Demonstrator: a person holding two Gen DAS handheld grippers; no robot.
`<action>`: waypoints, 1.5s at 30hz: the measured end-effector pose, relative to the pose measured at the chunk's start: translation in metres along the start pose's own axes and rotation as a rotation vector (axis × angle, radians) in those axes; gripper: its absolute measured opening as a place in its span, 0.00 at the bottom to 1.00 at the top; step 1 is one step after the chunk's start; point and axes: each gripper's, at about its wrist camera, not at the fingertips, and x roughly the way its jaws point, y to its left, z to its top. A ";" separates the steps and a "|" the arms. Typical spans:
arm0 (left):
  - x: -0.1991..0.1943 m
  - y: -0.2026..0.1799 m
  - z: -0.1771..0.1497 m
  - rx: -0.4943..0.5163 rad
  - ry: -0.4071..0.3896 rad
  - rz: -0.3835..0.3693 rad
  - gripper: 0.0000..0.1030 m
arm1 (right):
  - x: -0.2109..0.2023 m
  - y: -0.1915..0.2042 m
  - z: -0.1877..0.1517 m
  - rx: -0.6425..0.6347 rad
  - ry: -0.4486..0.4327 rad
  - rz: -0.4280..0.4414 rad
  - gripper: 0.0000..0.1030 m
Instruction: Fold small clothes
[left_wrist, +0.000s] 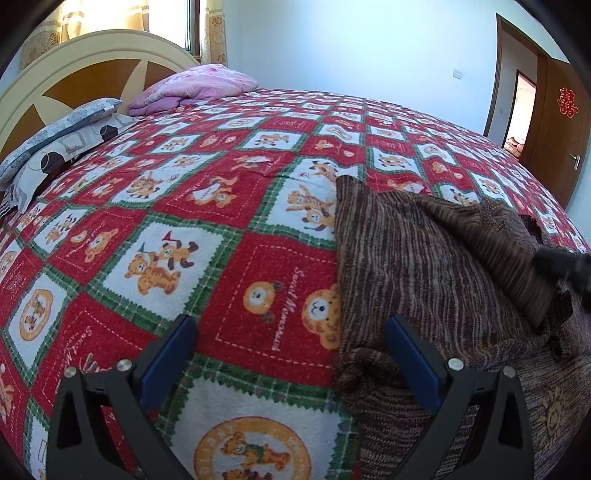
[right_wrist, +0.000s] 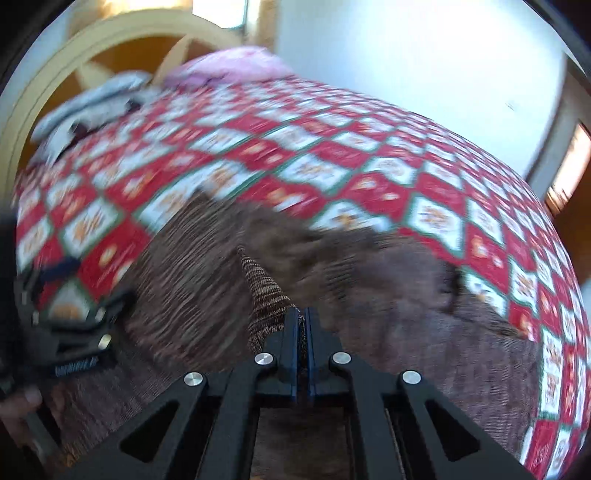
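Observation:
A brown striped knit garment (left_wrist: 417, 258) lies on the red, white and green bear-print blanket (left_wrist: 236, 206). My left gripper (left_wrist: 291, 325) hovers open over the garment's left edge, its right blue pad above the knit and the left one above the blanket, nothing between them. In the blurred right wrist view my right gripper (right_wrist: 301, 317) is shut on a raised fold of the brown garment (right_wrist: 266, 291), pulled up into a ridge. That gripper shows as a dark shape (left_wrist: 565, 266) at the right in the left wrist view. The left gripper (right_wrist: 77, 295) appears at the left of the right wrist view.
A cream and brown headboard (left_wrist: 81, 70) stands at the far left, with grey patterned pillows (left_wrist: 55, 140) and a folded pink quilt (left_wrist: 195, 86) before it. A wooden door (left_wrist: 557, 129) stands open at the far right. A hand (right_wrist: 18, 402) shows at the lower left.

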 end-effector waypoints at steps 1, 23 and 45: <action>0.000 0.000 0.000 0.000 0.000 0.000 1.00 | -0.001 -0.011 0.003 0.041 0.000 0.001 0.03; 0.000 0.000 0.000 -0.001 0.000 0.000 1.00 | -0.013 -0.041 -0.061 0.289 0.061 0.202 0.05; -0.002 -0.002 0.000 0.013 -0.009 -0.014 1.00 | 0.016 -0.066 -0.027 0.274 0.070 0.079 0.36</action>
